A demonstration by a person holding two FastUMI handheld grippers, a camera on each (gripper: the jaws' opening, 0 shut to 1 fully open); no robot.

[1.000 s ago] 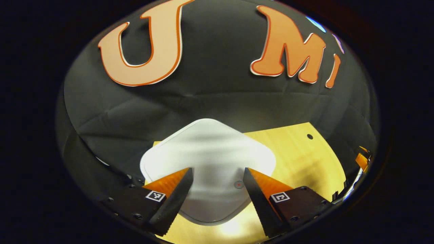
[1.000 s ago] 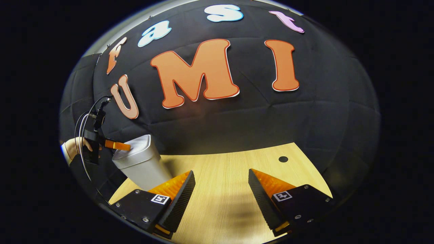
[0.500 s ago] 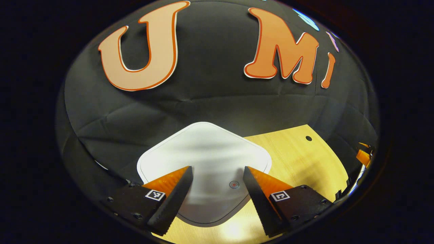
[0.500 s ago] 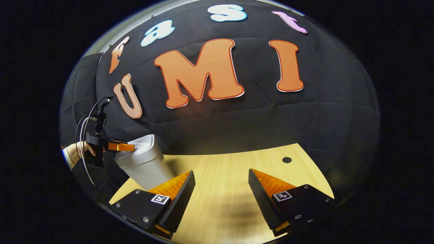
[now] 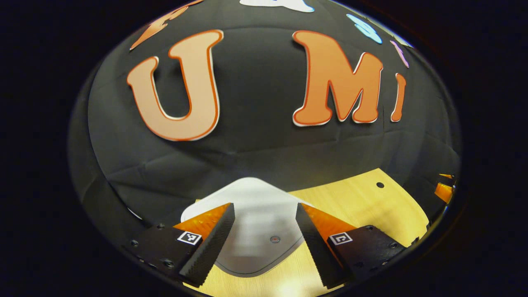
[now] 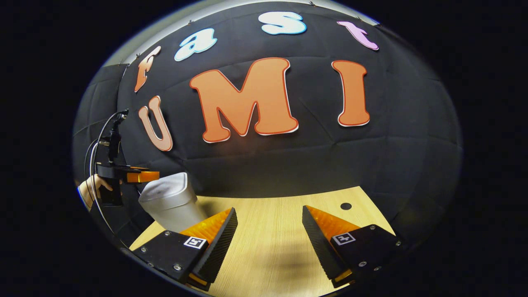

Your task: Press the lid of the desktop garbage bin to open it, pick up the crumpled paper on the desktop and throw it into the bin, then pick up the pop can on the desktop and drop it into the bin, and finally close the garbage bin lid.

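In the left gripper view the left gripper (image 5: 264, 243) has its two fingers spread wide with nothing between them, and it hangs over the closed lid (image 5: 258, 222) of the garbage bin (image 5: 251, 251). The pale lid lies just beyond and below the fingertips, spanning the gap between them, and a small round mark on it sits nearer the right finger. The picture does not settle whether the fingers touch the lid. Past the bin, to the right of the fingers, runs the wooden desktop (image 5: 371, 206) with a small dark hole (image 5: 380, 185) in it. In the right gripper view the right gripper (image 6: 268, 243) likewise has its fingers parted and empty, held above the bare wood of the desktop (image 6: 268, 247). Off beyond its left finger stands the garbage bin (image 6: 171, 204), lid shut, and the left gripper (image 6: 142, 176) shows there too, just above the near edge of the lid and apart from it, held by a hand (image 6: 93, 187) with cables trailing up from the device.
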